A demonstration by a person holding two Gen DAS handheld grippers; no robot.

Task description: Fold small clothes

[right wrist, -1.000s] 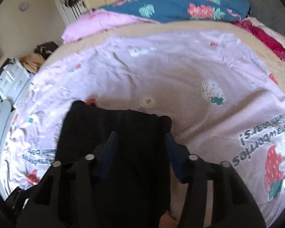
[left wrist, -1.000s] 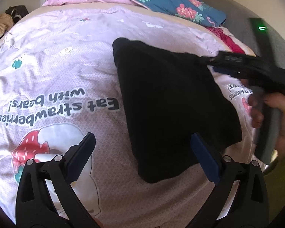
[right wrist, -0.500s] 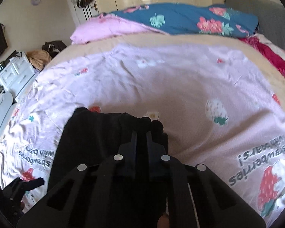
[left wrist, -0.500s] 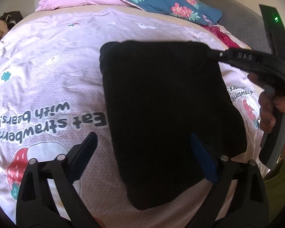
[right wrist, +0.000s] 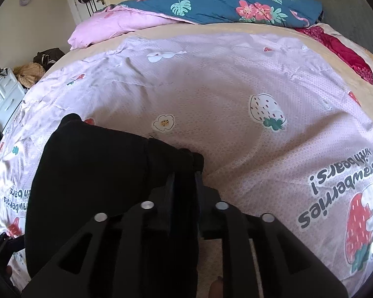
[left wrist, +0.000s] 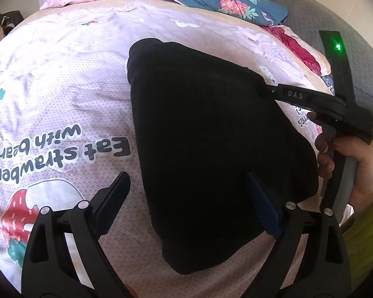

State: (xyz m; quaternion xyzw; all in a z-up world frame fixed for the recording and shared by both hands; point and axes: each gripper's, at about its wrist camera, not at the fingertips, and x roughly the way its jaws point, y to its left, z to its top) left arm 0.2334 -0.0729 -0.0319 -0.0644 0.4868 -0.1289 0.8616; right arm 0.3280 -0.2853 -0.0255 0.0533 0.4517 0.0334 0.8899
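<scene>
A folded black garment (left wrist: 211, 136) lies on the pink strawberry-print bedsheet (left wrist: 62, 87). My left gripper (left wrist: 186, 196) is open, its fingers low over the garment's near edge, holding nothing. My right gripper (right wrist: 184, 173) is shut on the garment's far right corner (right wrist: 171, 154); in the left wrist view it reaches in from the right (left wrist: 268, 88) with a hand on its handle. The garment (right wrist: 87, 173) spreads to the left in the right wrist view.
A pink pillow (right wrist: 116, 24) and a blue floral duvet (right wrist: 223, 2) lie at the head of the bed. A red cloth (right wrist: 343, 49) lies at the right edge. White drawers (right wrist: 2, 94) and bags stand left of the bed.
My right gripper closed on the garment's corner and has pulled it; the garment shifted on the sheet. My left gripper stayed open.
</scene>
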